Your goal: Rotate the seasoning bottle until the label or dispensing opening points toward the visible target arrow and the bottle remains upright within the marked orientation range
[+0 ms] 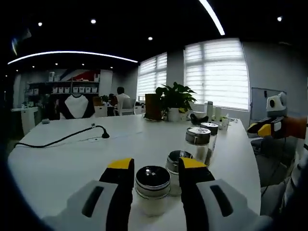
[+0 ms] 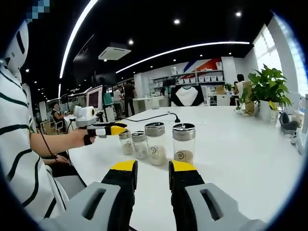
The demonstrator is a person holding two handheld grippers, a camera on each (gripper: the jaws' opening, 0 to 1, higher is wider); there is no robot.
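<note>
Four glass seasoning bottles with metal lids stand upright in a row on the white table [image 1: 72, 163]. The nearest bottle [image 1: 152, 188] sits between the yellow-tipped jaws of my left gripper [image 1: 156, 166], which is open, with a small gap on the bottle's right side. Behind it stand a second bottle [image 1: 177, 162] and a taller bottle [image 1: 198, 141]. In the right gripper view the left gripper [image 2: 115, 129] reaches to the end bottle [image 2: 126, 142]. My right gripper [image 2: 153, 166] is open and holds nothing, a short way before the tall bottle [image 2: 184, 143]. It also shows as the right gripper [image 1: 264, 129] at the table's right edge.
A black cable [image 1: 62, 138] lies across the table's left part. A potted plant [image 1: 174, 98] and small items stand at the far end. A person in a striped shirt [image 2: 19, 144] holds the left gripper. Office chairs [image 1: 274, 159] stand beside the table.
</note>
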